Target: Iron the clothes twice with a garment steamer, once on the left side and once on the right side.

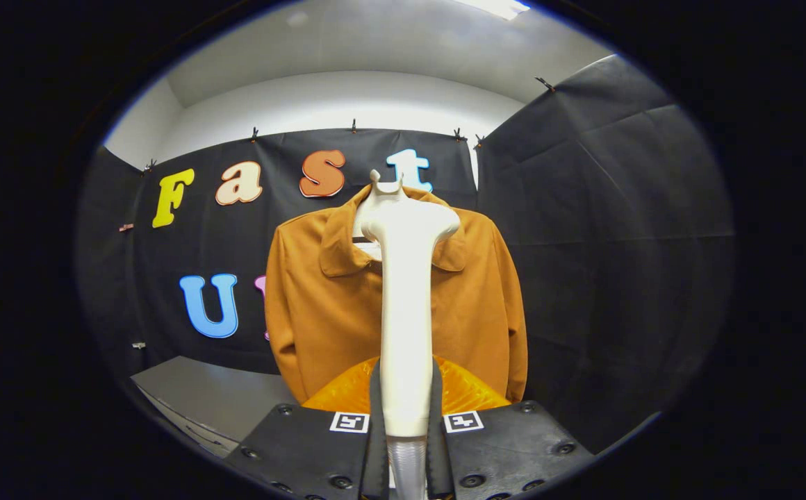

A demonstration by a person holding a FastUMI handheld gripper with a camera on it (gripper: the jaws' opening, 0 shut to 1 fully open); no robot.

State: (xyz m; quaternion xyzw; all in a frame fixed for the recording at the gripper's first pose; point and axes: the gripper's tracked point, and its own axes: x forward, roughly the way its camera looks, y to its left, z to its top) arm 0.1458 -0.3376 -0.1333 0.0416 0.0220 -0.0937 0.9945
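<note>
We see our tool [406, 444] clamped on the garment steamer [405, 305]: both fingers [375, 423] press against the lower part of its pale handle, one on either side, with the handle filling the narrow gap between them. On top of each finger block sits a small square marker [349, 421], one at about 11 o'clock of the grip point and the other at about 1 o'clock.

From the grip the steamer rises straight toward 12 o'clock, standing upright. Its slim handle widens into a rounded head that leans a little toward 1 o'clock, and a small notched tip crowns it.

Beyond the steamer, also at 12 o'clock from the tool, hangs the brown jacket [319, 305], facing us with its collar spread open. The steamer's head overlaps the collar area in our line of sight, though we cannot tell whether it touches the cloth or stands just in front of it. The sleeves hang down on both sides, at about 10 and 2 o'clock from the fingers. Just ahead of the fingers, at the jacket's lower edge, a shinier orange quilted lining [340, 396] shows on either side of the handle.

At about 9 o'clock from the tool, lower down and near the jacket's hem, a grey tabletop [201, 396] juts in from the booth wall.
</note>
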